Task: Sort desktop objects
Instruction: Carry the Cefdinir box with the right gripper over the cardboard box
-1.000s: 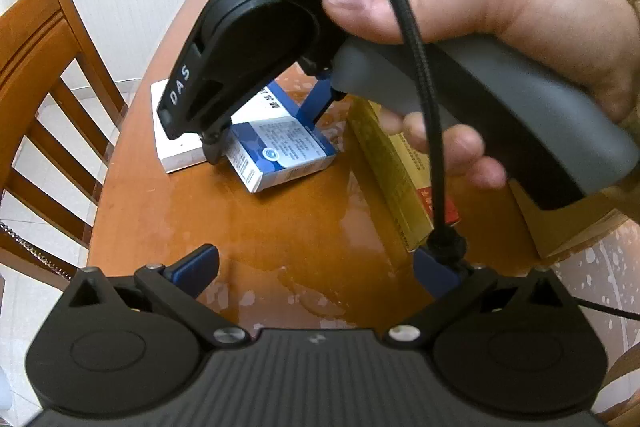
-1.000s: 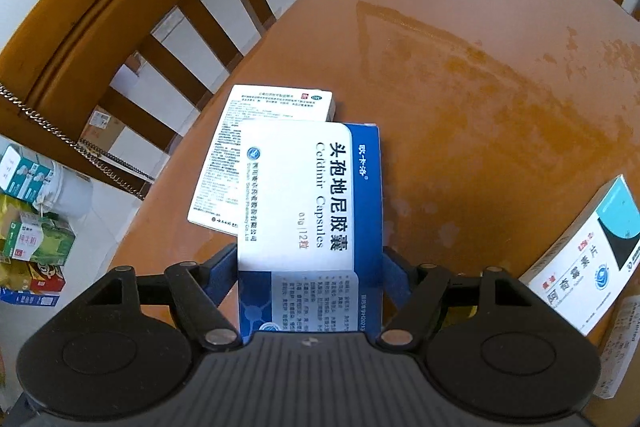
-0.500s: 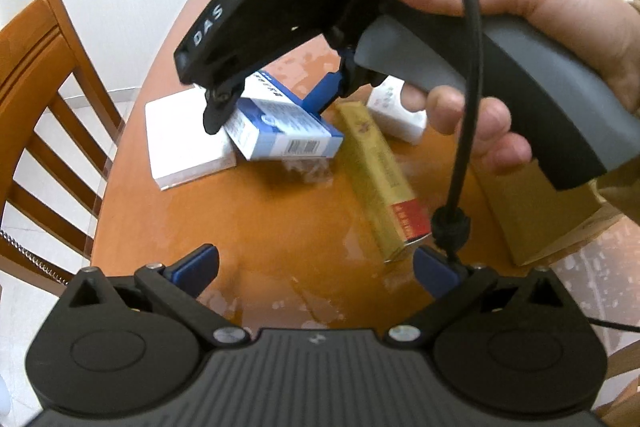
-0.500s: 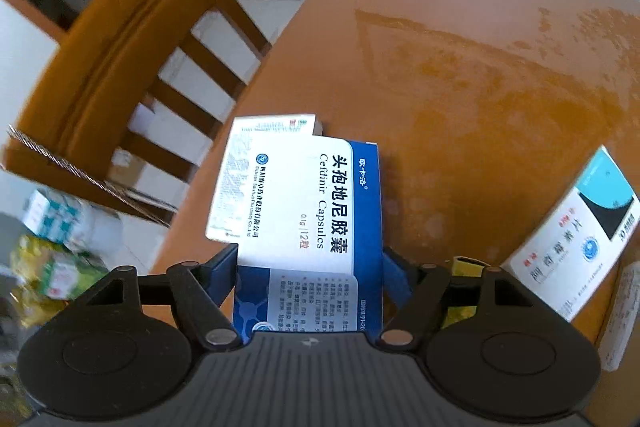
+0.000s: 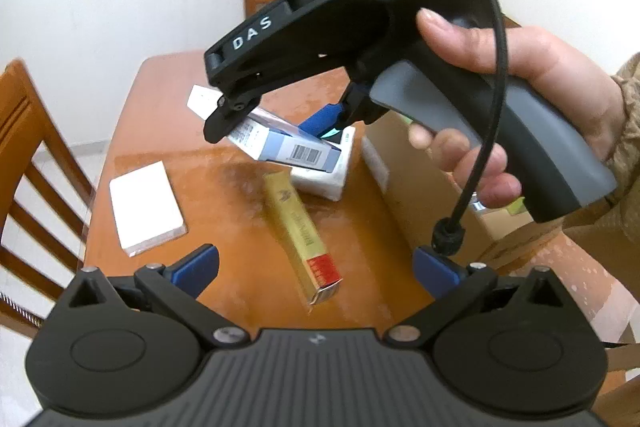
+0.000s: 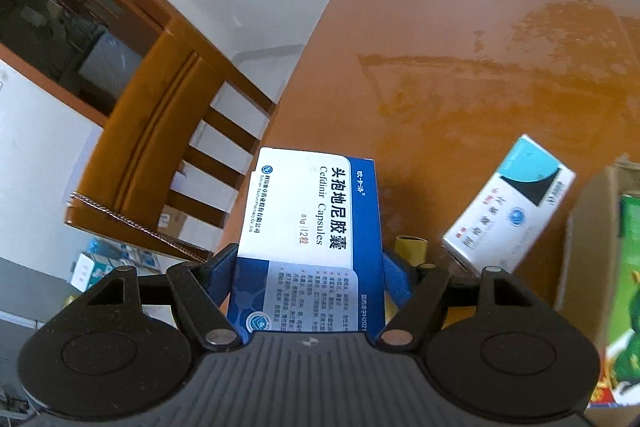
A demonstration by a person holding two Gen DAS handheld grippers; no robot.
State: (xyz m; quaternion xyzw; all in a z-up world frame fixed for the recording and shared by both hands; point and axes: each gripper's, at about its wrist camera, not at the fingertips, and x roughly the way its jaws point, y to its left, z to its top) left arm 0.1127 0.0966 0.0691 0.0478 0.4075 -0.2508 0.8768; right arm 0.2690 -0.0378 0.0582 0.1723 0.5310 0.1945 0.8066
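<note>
Your right gripper [image 6: 308,279] is clamped on the blue-white Cefdinir box [image 6: 310,239], held in the air above the table [image 5: 248,267]. Your left gripper [image 5: 316,267] has its jaws wide apart w/ nothing between them. Rel. to the gold box [image 5: 304,231] lying on the table: white box [image 5: 146,209] to its left, teal-white box [image 6: 508,211] just beyond it, cardboard box [image 5: 432,199] to its right.

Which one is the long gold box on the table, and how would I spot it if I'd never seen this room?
Start at the orange-brown wooden table and look to its middle, just in front of the left gripper. The long gold box lies flat there, pointing away toward a white box. It is the only narrow gold one with a red band at its near end; its neighbours are white or blue.
</note>
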